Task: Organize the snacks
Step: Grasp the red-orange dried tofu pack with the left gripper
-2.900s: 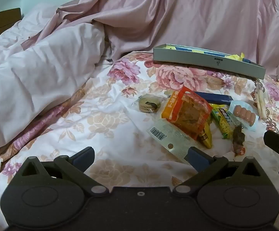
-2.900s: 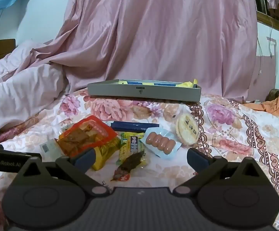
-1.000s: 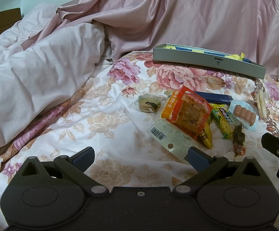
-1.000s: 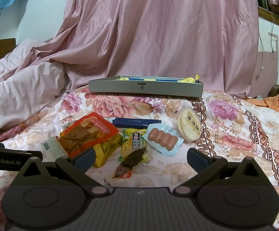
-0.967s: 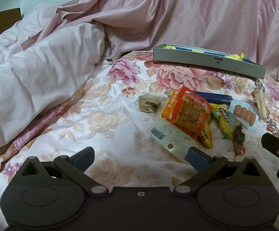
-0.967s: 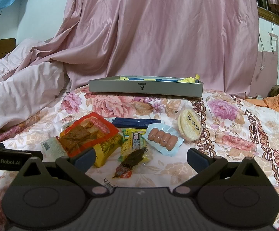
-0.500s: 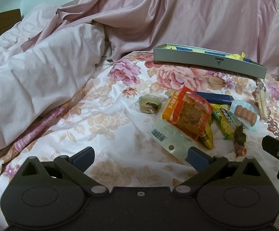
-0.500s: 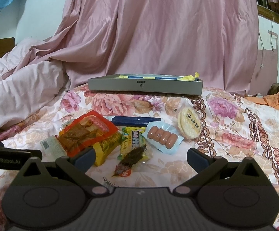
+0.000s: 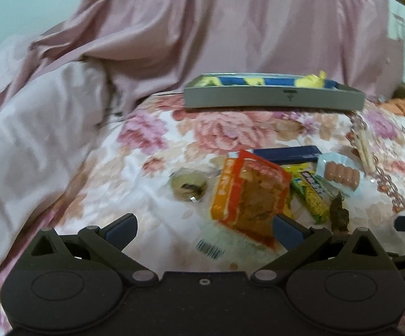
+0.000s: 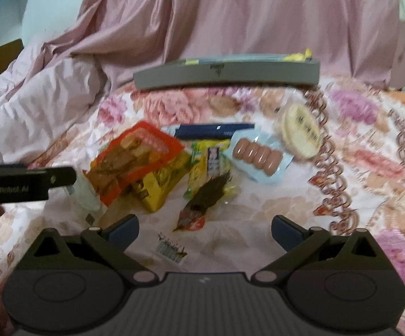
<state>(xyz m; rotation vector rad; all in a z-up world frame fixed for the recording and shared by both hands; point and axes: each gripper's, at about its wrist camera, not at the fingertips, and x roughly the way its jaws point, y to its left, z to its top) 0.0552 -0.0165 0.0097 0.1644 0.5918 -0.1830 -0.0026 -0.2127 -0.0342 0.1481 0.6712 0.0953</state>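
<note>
The snacks lie in a loose pile on the floral bedspread (image 10: 370,173), in front of the grey tray (image 10: 227,74). Left gripper (image 9: 204,225) hovers with jaws wide apart and empty, just short of the orange pack (image 9: 251,193): probably light, crinkly and slippery, best pinched at a flat sealed edge. Right gripper (image 10: 204,227), likewise spread and empty, faces the dark pouch (image 10: 206,196), with the sausage pack (image 10: 258,155) beyond; both look soft, so a gentle squeeze.
</note>
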